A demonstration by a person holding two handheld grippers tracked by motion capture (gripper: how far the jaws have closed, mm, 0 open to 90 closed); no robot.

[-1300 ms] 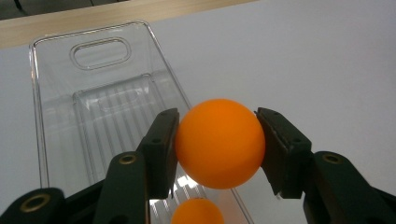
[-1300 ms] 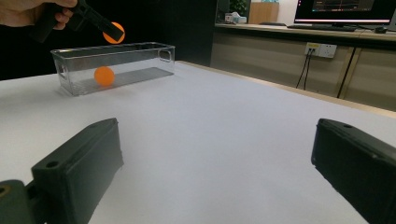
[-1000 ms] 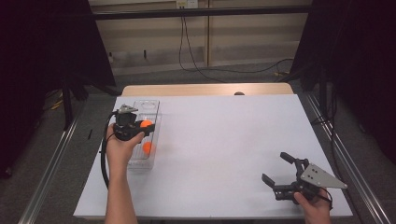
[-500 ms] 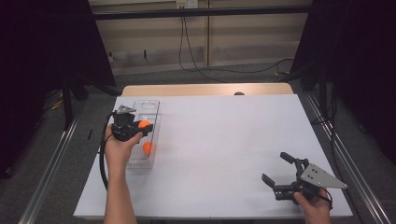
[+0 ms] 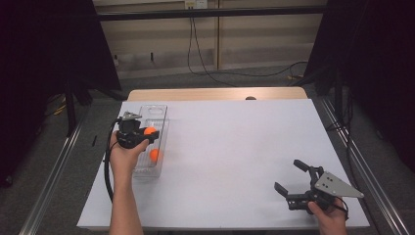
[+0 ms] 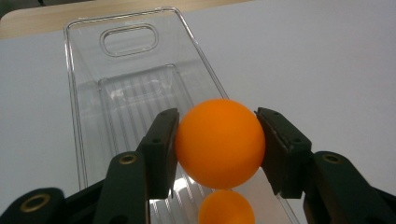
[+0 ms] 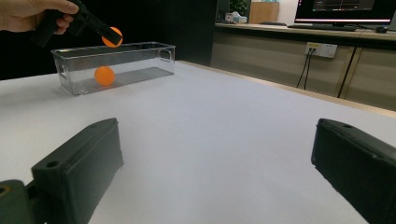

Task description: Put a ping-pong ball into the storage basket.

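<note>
Fingers (image 6: 161, 144) of the left gripper (image 6: 219, 149) clench an orange ball (image 6: 219, 142), one pad on each side of it. The ball hangs above the open top of a clear plastic bin (image 6: 135, 88), over its near half as the high view shows. A second orange ball (image 5: 155, 155) lies on the ribbed bottom of the bin, just below and nearer the person. The bin stands lengthwise at the left side of the white table (image 5: 235, 147). Well apart, at the near right corner, the right gripper (image 5: 289, 178) rests low over the bare table with its fingers (image 7: 79, 172) spread wide and released.
</note>
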